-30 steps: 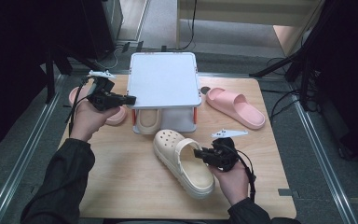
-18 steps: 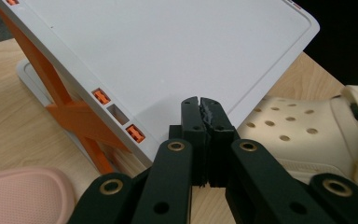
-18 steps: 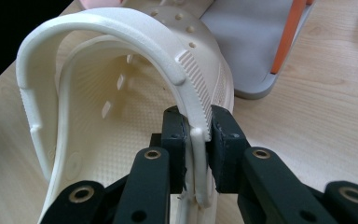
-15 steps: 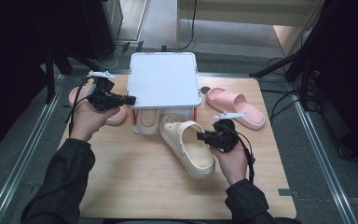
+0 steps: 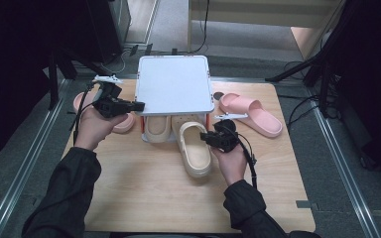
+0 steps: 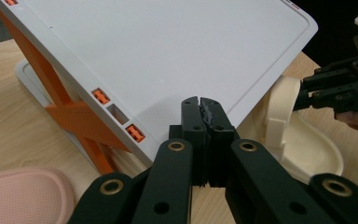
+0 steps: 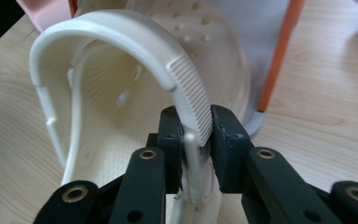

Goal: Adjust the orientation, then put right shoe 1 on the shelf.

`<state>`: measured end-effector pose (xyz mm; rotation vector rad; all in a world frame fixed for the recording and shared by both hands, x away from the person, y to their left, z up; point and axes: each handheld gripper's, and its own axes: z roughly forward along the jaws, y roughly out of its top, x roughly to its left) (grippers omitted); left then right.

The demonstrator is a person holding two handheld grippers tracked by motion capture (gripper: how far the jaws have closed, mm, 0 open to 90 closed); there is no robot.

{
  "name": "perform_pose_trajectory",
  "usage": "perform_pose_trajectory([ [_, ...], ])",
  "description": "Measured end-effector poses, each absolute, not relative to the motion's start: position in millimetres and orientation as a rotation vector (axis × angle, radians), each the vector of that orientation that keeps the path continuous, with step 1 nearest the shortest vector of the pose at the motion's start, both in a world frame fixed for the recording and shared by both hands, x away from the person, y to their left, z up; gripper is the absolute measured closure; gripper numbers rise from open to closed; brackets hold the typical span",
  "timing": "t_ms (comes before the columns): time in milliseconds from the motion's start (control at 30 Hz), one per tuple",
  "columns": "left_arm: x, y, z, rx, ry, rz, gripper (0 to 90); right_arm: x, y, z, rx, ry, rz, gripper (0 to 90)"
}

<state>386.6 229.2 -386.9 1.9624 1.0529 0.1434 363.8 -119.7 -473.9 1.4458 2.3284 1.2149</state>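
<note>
Sliding toe-first under the white rack point(image 5: 174, 84), the cream clog point(image 5: 194, 148) lies flat on the wooden table point(image 5: 144, 198), its toe tucked beneath the rack's front edge beside a second cream clog point(image 5: 155, 129) already parked there, its heel pointing back toward the person. Its long axis runs from the rack toward the person, tilted a little to the side. The right gripper point(image 7: 196, 133) has the clog's heel strap point(image 7: 186, 88) between its jaws, which have just been opening; the pads sit at either side of the ribbed strap and the grip looks to be loosening rather than firm. By its look the clog is moulded foam: probably light, springy, a bit squashy, and not fragile, with a matt surface that should not slip much. The strap is a handy place to hold but likely pivots and flexes, so pushing from it may steer the shoe loosely; the stiffer heel rim or side wall would probably give better control. The left gripper point(image 6: 200, 105) is closed on nothing, poised at the rack's left edge. Two pink slippers point(image 5: 250, 113) lie at either side of the rack.
</note>
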Motion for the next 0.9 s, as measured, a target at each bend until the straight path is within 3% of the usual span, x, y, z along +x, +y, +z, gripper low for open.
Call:
perform_pose_trajectory([
  [167, 387, 229, -387, 1.960, 1.051, 0.142, 89.2, 364, -114, -479, 1.482, 2.365, 1.279, 71.2],
  [300, 386, 228, -387, 1.961, 1.048, 0.147, 89.2, 363, -116, -479, 1.482, 2.364, 1.356, 60.6],
  [467, 386, 229, -387, 1.961, 1.049, 0.149, 89.2, 349, -125, -473, 1.406, 2.370, 1.329, 59.1],
  [900, 386, 229, -388, 1.953, 1.049, 0.143, 89.1, 308, -136, -455, 1.217, 2.385, 1.318, 66.6],
])
